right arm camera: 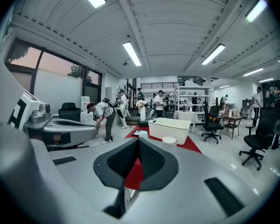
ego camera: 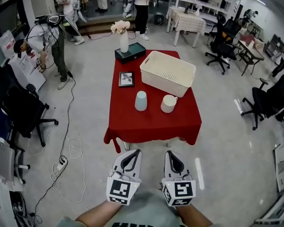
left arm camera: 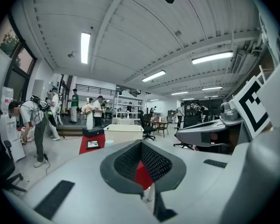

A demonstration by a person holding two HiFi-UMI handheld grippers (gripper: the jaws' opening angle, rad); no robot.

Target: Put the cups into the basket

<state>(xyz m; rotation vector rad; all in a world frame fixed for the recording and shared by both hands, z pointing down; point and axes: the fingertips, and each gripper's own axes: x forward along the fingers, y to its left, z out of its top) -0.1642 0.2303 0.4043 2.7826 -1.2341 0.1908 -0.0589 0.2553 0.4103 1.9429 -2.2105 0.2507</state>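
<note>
Red cloth covers the table (ego camera: 151,126) ahead, and on it stand the 2 cups, upside down: a pale blue cup (ego camera: 141,100) and a white cup (ego camera: 169,103), both just in front of the white basket (ego camera: 161,82), neither in it yet. My left gripper (ego camera: 135,152) and right gripper (ego camera: 170,152) are both closed on nothing, well short of the table. I judge this the approach. Next I must reach in, part 1 pair of jaws and take a cup.

No legible txt, labels, brands, nos. or signs in any of 3 views
</note>
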